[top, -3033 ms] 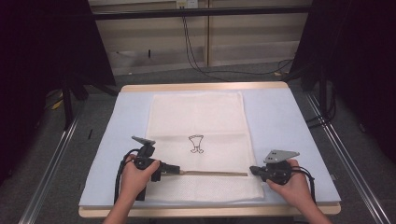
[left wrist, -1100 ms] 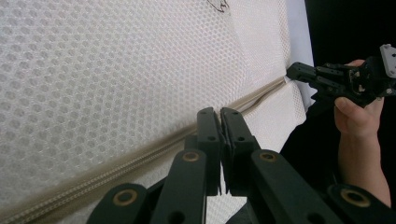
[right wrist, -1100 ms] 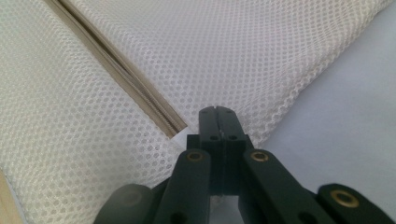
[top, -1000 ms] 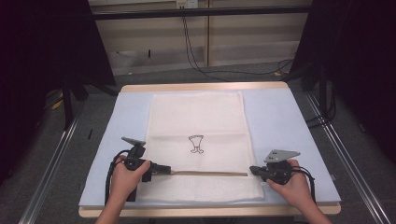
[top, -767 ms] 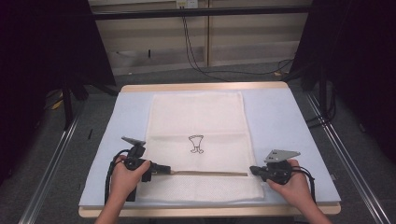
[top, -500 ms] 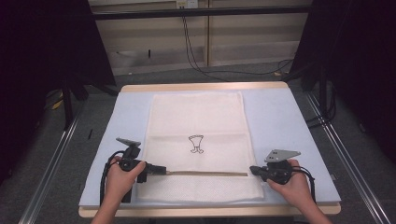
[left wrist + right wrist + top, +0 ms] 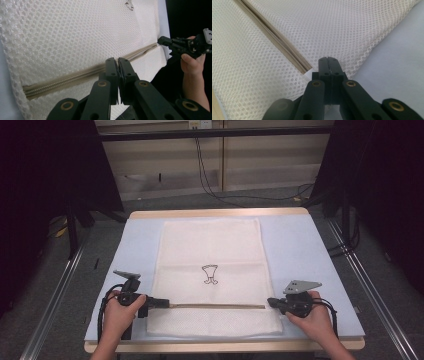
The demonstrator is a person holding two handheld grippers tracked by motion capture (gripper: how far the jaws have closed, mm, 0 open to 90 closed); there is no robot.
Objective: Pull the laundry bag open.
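The left gripper [image 7: 159, 303], jaws pinched on the zipper [image 7: 215, 306], has slid outward toward the mesh bag's [image 7: 212, 250] left edge. The right gripper [image 7: 273, 303] stays clamped at the zipper's far end, so I'd guess it's nearly run full length.

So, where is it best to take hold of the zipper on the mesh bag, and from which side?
Probably at the zipper's left end, where the left gripper has its fingers closed over it, likely on the pull, though that is hidden. The zipper runs straight across the flat mesh bag, so come in low from the left, along its line, while the right gripper pins the far edge.
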